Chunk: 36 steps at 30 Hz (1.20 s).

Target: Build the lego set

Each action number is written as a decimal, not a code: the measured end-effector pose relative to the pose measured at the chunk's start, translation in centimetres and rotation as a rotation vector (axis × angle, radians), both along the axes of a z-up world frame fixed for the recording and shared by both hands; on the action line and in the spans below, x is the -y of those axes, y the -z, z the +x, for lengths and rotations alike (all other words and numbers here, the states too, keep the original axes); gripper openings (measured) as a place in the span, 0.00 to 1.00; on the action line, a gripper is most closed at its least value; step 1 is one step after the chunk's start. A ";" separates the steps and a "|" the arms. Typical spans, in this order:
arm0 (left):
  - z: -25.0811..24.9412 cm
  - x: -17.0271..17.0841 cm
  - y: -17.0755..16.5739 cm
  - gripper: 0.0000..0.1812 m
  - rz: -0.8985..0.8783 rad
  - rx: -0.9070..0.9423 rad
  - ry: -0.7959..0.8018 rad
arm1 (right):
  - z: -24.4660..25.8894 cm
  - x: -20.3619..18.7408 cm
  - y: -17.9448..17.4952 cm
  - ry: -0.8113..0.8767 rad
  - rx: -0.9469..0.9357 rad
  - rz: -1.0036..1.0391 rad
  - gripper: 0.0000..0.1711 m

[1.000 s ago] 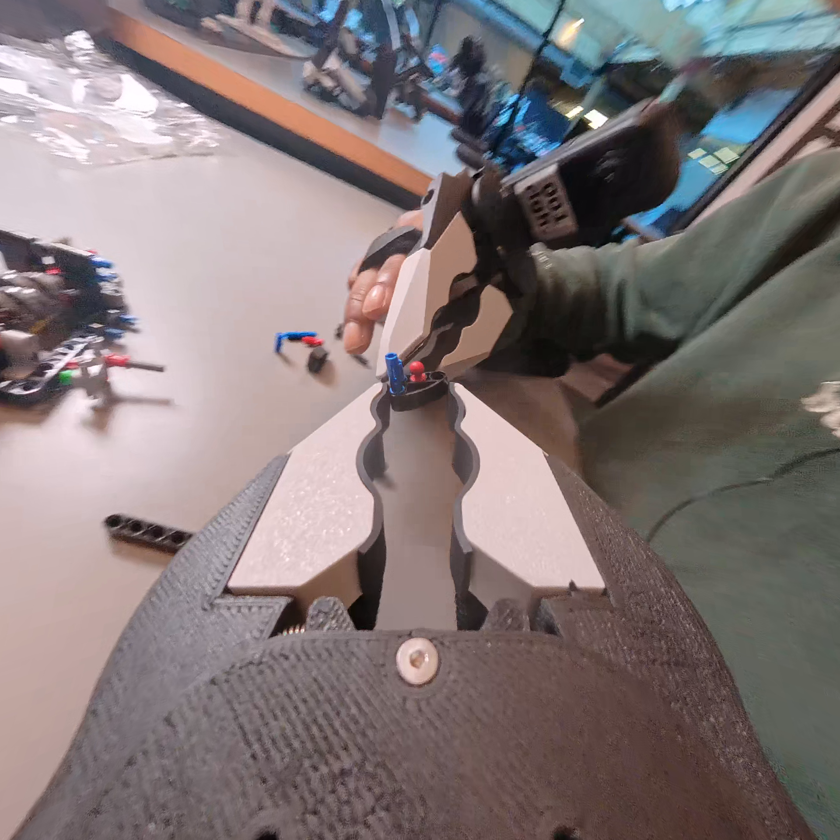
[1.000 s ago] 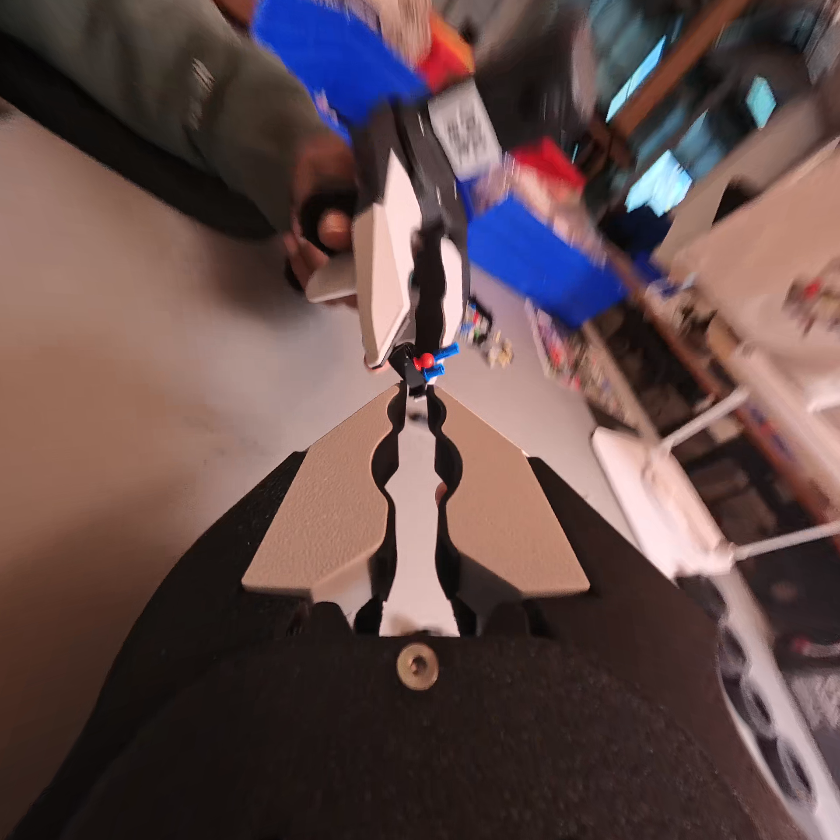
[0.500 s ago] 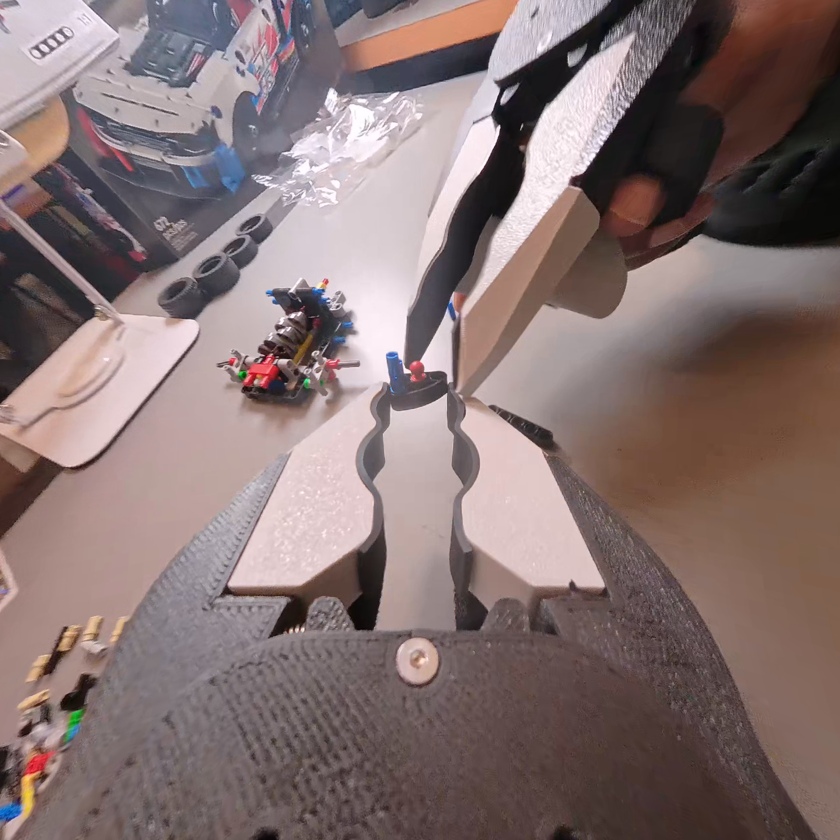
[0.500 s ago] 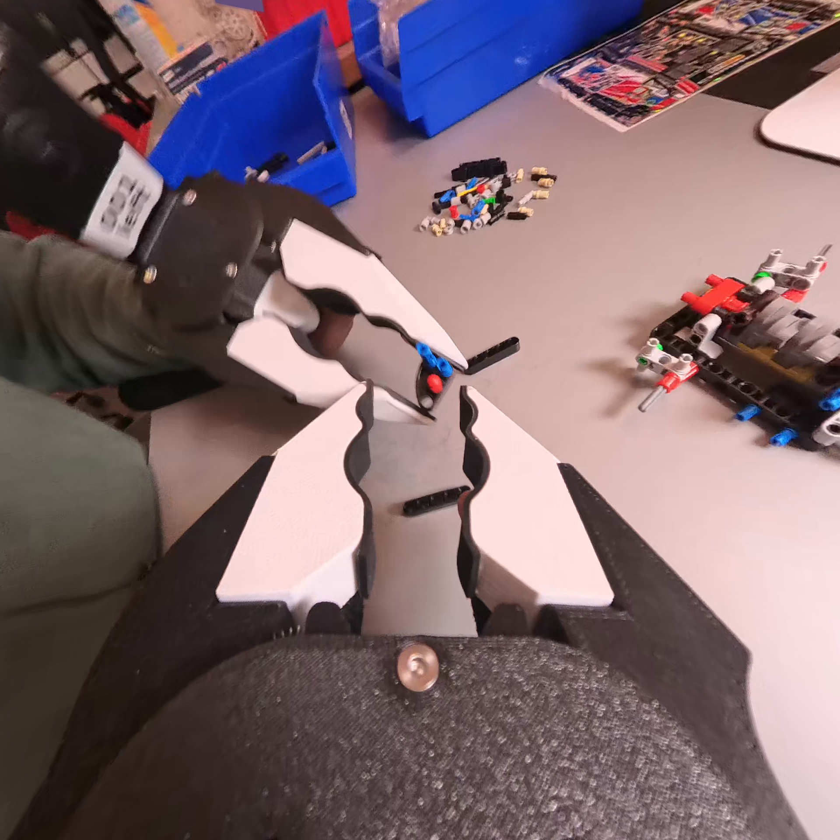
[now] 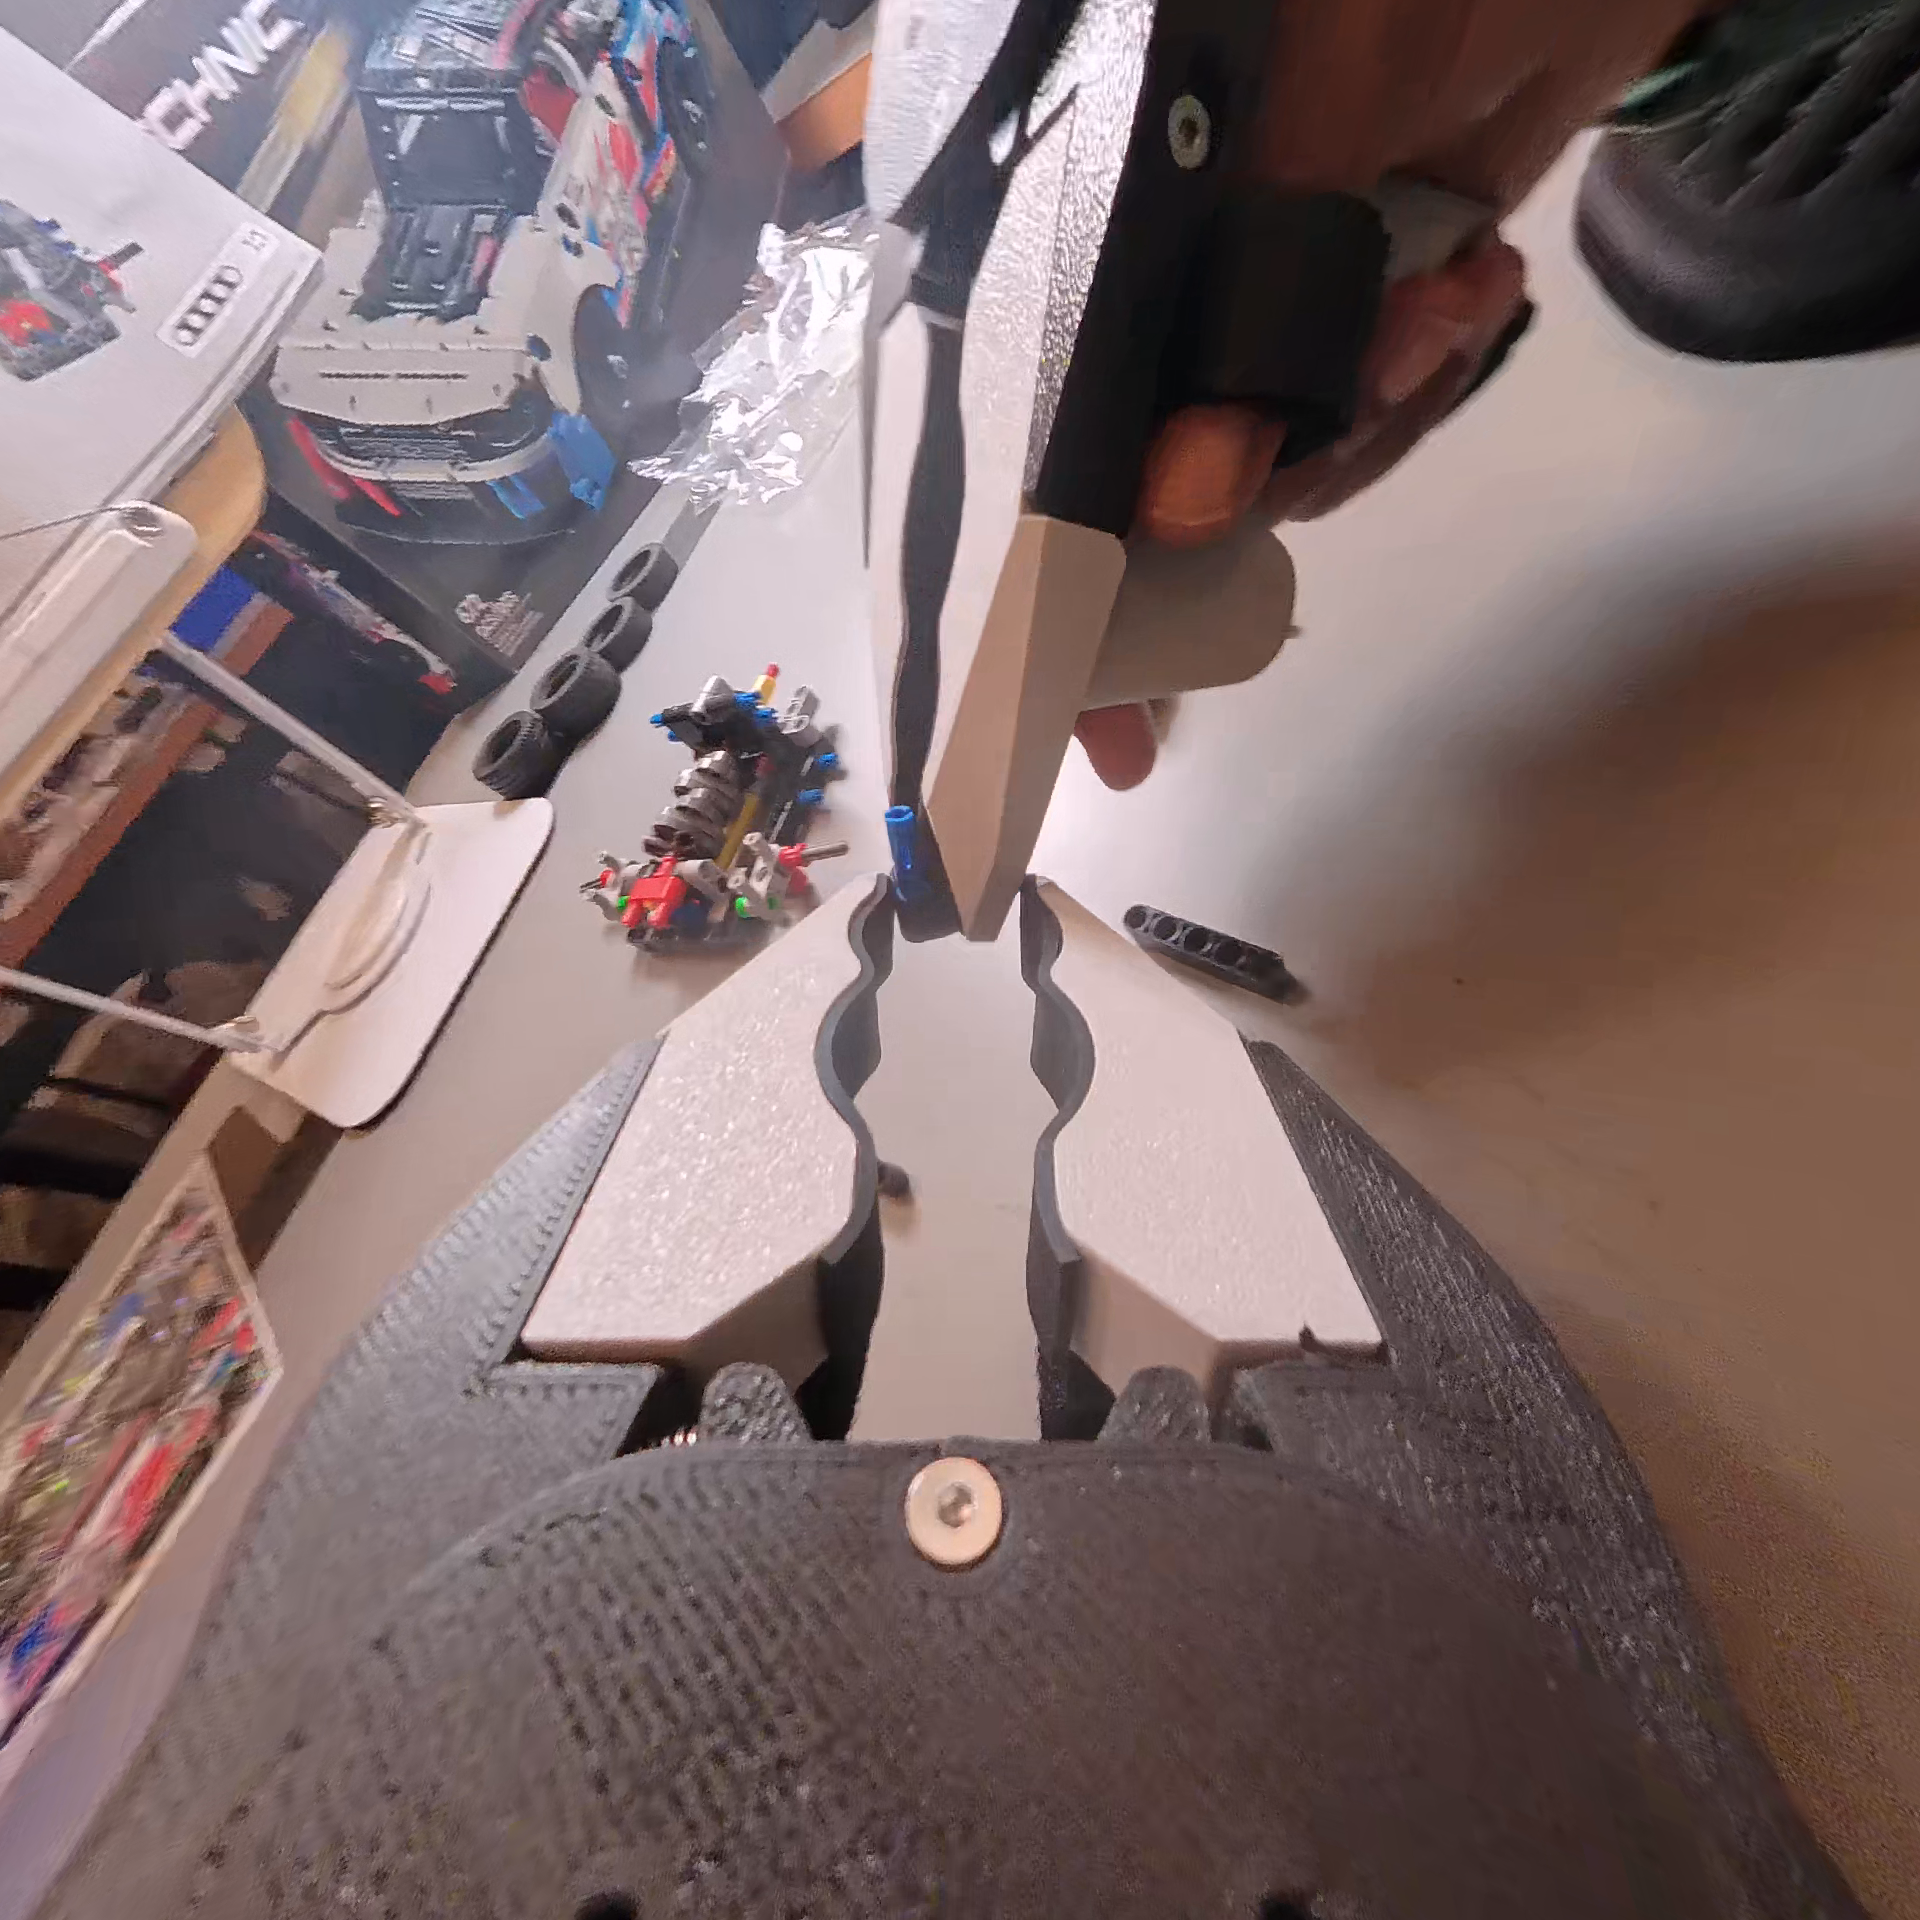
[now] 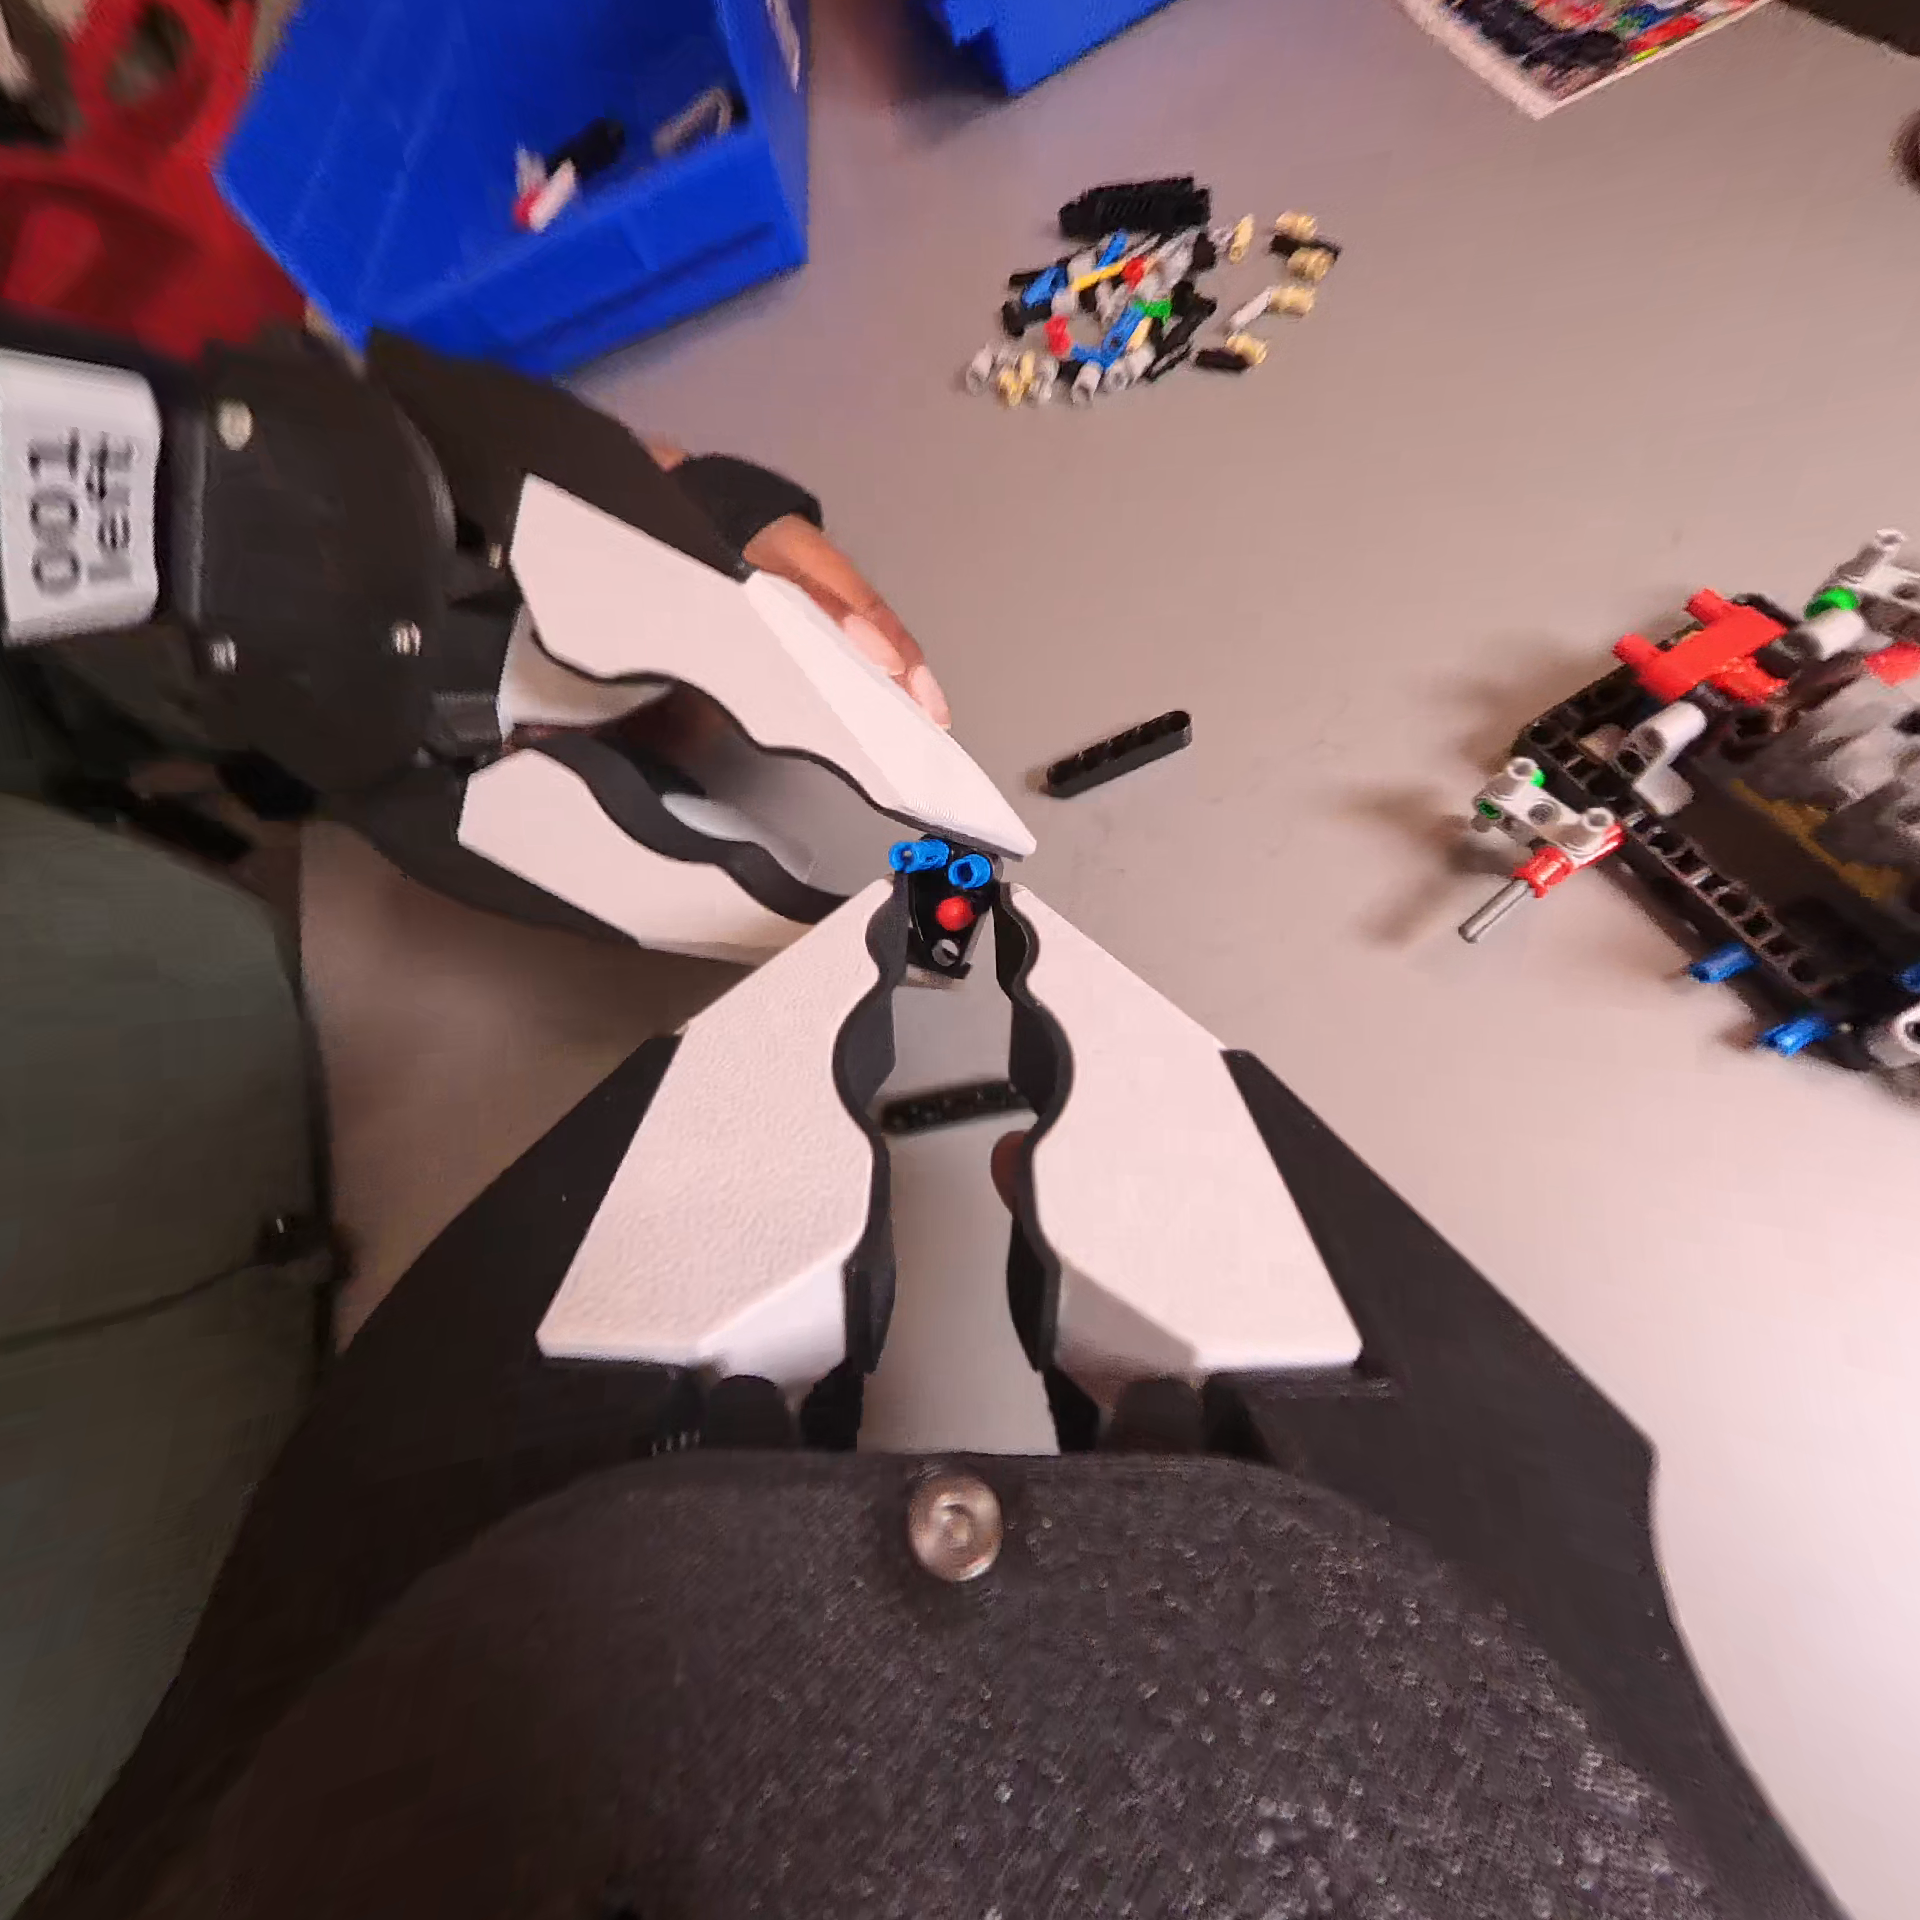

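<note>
Right hand-held gripper (image 6: 940, 914) pinching small black piece (image 6: 943, 928) | left hand-held gripper (image 5: 954, 902) opened slightly, tips touching it | chassis (image 6: 1756, 852) lying rightward

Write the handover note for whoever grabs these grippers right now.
Right gripper: shut on the small black piece with blue and red pins, held above the table.
Left gripper: its fingertips flank the same piece; whether it is clamping cannot be told.
Part-built chassis lies on the table, untouched. A black beam lies beyond the grippers, the loose parts pile farther back, and the four tyres by the box.
Done: pins seated in the small piece.
Left: probably fit it to the chassis, then carry on building.
</note>
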<state>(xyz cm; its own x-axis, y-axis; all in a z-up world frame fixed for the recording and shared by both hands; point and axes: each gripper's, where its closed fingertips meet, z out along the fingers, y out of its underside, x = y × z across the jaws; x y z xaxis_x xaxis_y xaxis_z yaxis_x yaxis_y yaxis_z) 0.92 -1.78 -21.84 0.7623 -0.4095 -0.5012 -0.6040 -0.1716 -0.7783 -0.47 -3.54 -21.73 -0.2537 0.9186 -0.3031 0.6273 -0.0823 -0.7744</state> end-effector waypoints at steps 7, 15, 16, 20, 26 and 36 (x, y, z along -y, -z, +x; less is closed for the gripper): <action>1.6 2.8 1.0 0.11 -0.285 0.326 0.256 | 2.6 1.2 2.6 -0.500 0.224 0.209 0.07; 1.0 4.0 2.1 0.08 -0.381 0.338 0.303 | 1.7 2.4 4.6 -0.781 0.363 0.319 0.08; 0.9 4.0 2.3 0.08 -0.387 0.328 0.298 | 1.7 2.5 4.8 -0.787 0.365 0.328 0.08; 0.9 3.8 3.2 0.07 -0.404 0.300 0.283 | 1.7 2.5 5.4 -0.723 0.396 0.334 0.07; 0.7 3.5 3.3 0.06 -0.389 0.274 0.261 | 1.8 2.0 5.4 -0.439 0.408 0.295 0.08; 0.7 3.5 4.2 0.04 -0.405 0.221 0.250 | 4.0 1.9 4.9 -0.194 0.251 0.308 0.13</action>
